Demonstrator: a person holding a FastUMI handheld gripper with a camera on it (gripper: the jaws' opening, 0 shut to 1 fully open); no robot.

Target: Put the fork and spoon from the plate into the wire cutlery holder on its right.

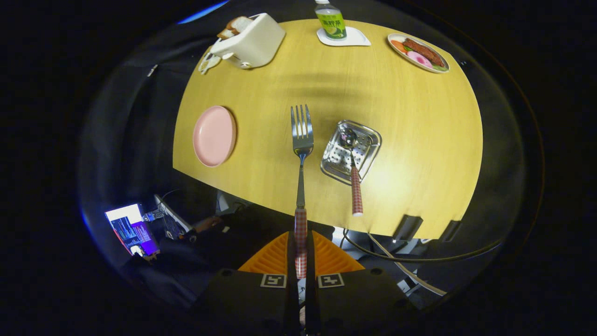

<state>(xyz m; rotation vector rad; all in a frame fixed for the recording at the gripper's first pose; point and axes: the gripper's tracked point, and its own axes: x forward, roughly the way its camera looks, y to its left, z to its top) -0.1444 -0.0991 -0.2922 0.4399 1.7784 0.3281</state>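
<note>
Holding the fork (pixel 301 154) by its checked handle, the claw (pixel 301 261) at the bottom centre of the frame has both fingers pressed together on that handle, with the tines pointing up toward the middle of the frame. The fork hangs above the tabletop (pixel 419 154), between the pink plate (pixel 214 136) at centre left and the cutlery holder (pixel 350 151) just right of centre.

The spoon (pixel 353 172) already sits in the holder, its bowl down inside the perforated metal tray and its checked handle sticking out toward the near edge of the tabletop. The plate looks bare. So the task seems about half done: the spoon is placed, and the fork is in transit from plate to holder.

The next move likely calls for a shift to the right until the fork's head is over the holder's opening, then a lowering so that the tines go in beside the spoon without knocking it. Since the holder is small and partly taken up, the fork should come in on the free side before the fingers part. Far off, at the top of the frame, stand a toaster (pixel 249 42), a bottle (pixel 330 19) and a food dish (pixel 418 52), well apart from the work.
</note>
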